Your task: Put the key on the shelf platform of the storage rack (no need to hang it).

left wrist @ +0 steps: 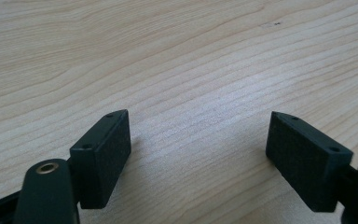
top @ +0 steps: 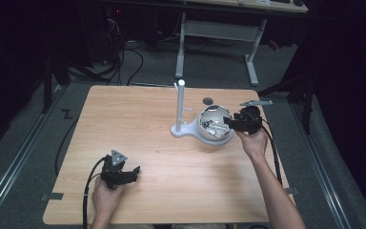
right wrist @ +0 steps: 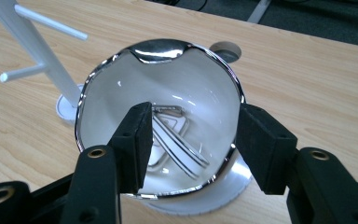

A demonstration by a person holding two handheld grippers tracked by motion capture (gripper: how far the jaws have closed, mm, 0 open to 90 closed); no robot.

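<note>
- Step in hand, as judged: right gripper (right wrist: 191, 140) reaching for the cup (right wrist: 161, 116), which lay tipped on its side on a white saucer (right wrist: 214, 198), mouth toward the gripper.
- Cup sat just right of the white rack (top: 180, 107); the saucer adjoined the rack's base.
- Right jaws spread, nothing pinched. One jaw was inside the cup's mouth, the other outside its silver rim, so they straddled the wall. Contact with the wall could not be told.
- Handle seemed to lie on the cup's far side; what showed inside looked like a reflection.
- Right hand (top: 253, 143) came in from the side away from the rack, forearm angled from the table's near edge.
- Next move likely calls for closing on the rim wall without skidding the glossy cup off the saucer, then lifting toward a rack peg.
- Left gripper (left wrist: 198, 149) rested far from the rack, near the table's front edge; jaws wide apart over bare table (left wrist: 168, 56), holding nothing.
- Left hand (top: 106, 195) low, wrist level, idle.
</note>
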